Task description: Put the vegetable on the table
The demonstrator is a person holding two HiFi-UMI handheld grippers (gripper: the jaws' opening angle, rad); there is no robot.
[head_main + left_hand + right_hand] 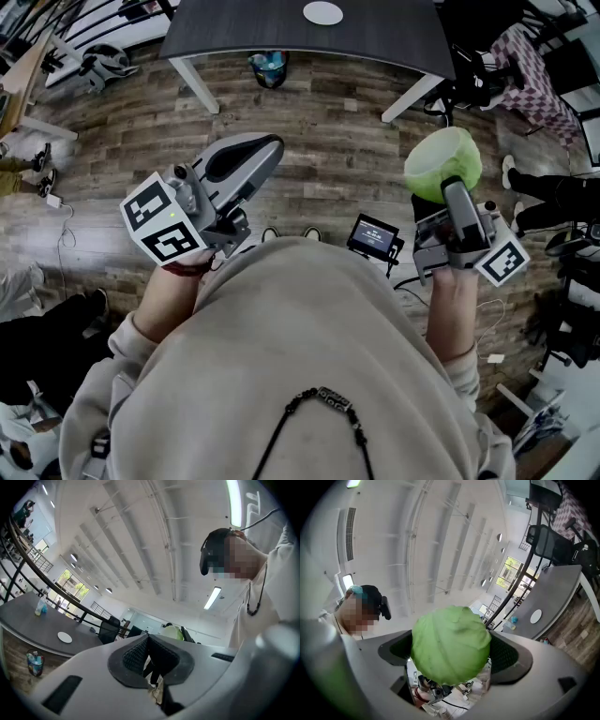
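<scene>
Grasping: the right gripper (451, 660) has its fingers (509, 657) spread wide and pressed on both sides of a round green cabbage (450, 641), which fills the gap between them.
Cabbage place: up in the air, bulging out past the fingertips and resting on no surface.
Left gripper (148, 641): its fingers are clenched, tips meeting, with nothing caught between them.
Beside the right fingers: a small lit screen (373, 234) sits low on the side toward the left gripper, between the two grippers.
Ahead of both sets of fingers: a dark grey worktop (375, 37) on white legs, well apart from the cabbage.
On the worktop: a white round disc (323, 13), far beyond the fingertips.
Under the worktop: a bin (269, 67) with colourful contents, nearer the left fingers than the right.
Below everything: a wood-plank floor (319, 131).
</scene>
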